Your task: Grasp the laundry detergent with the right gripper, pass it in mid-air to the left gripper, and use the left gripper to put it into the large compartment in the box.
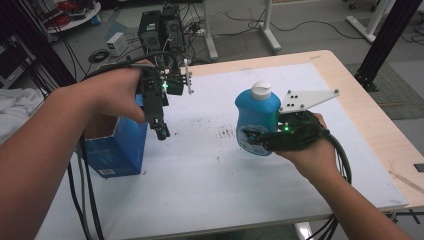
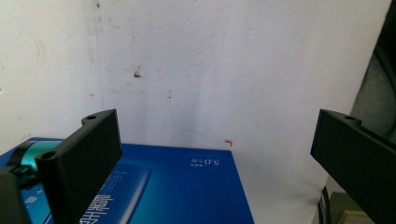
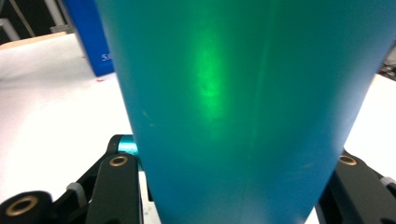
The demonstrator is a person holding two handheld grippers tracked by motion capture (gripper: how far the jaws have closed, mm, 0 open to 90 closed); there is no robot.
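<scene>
bottle (image 1: pixel 257 116): smooth blue plastic, slight sheen, white plastic cap
box (image 1: pixel 120 146): glossy blue printed cardboard
table (image 1: pixel 350 95): pale wood edge, matt white sheet with marks
jaws: matt black plastic

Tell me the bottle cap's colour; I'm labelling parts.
White, on the blue bottle; the cap shows best in the high view.

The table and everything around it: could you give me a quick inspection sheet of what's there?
Surface: white sheet on a wooden table, with dark smudges.
Job's things: blue bottle with white cap, upright; open blue box standing at left.
Clutter: nothing seen.
Grippers: right gripper shut on the bottle's lower part; left gripper open, empty, pointing down above the box.
Cables: black ones trail from both grippers.
Surroundings: floor with cables, black boxes, table legs.
</scene>
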